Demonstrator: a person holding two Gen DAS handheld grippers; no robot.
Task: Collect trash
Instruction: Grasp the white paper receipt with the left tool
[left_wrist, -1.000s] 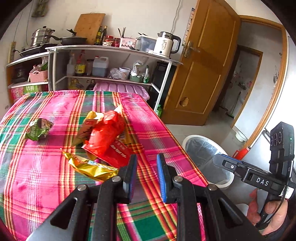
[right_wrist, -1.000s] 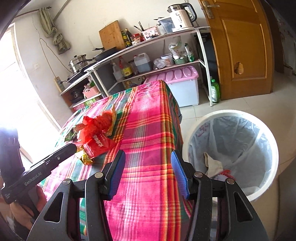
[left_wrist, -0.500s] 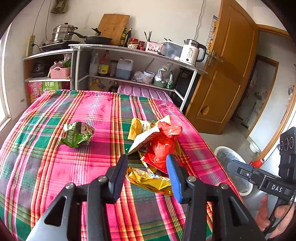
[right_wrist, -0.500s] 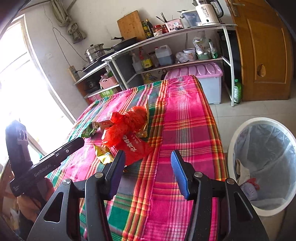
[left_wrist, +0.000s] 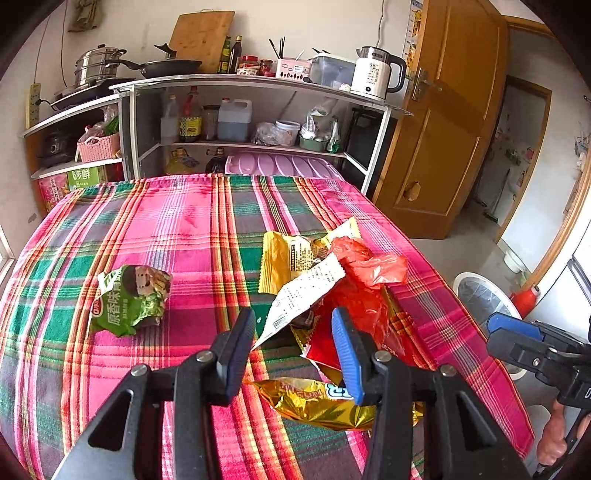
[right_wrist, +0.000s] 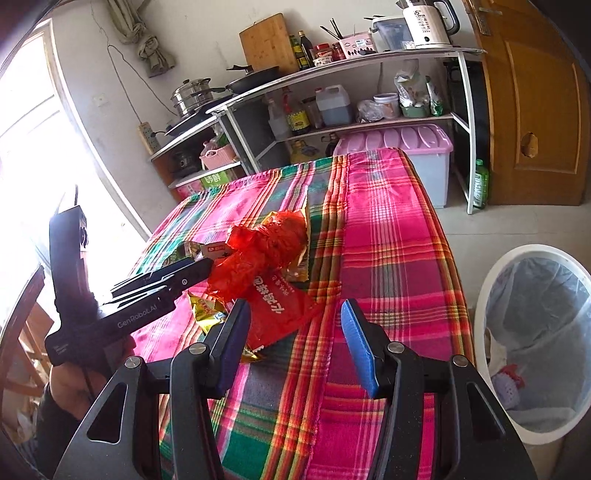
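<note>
Over plaid surface (left_wrist: 155, 221), left gripper (left_wrist: 291, 347) angled down at wrapper pile (left_wrist: 332, 280), jaws apart, empty; right gripper (right_wrist: 295, 339) beside, jaws wide, empty.

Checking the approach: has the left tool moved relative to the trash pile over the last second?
Yes. The left tool has advanced toward the shelf, and the red bag now sits beyond its tips.
</note>
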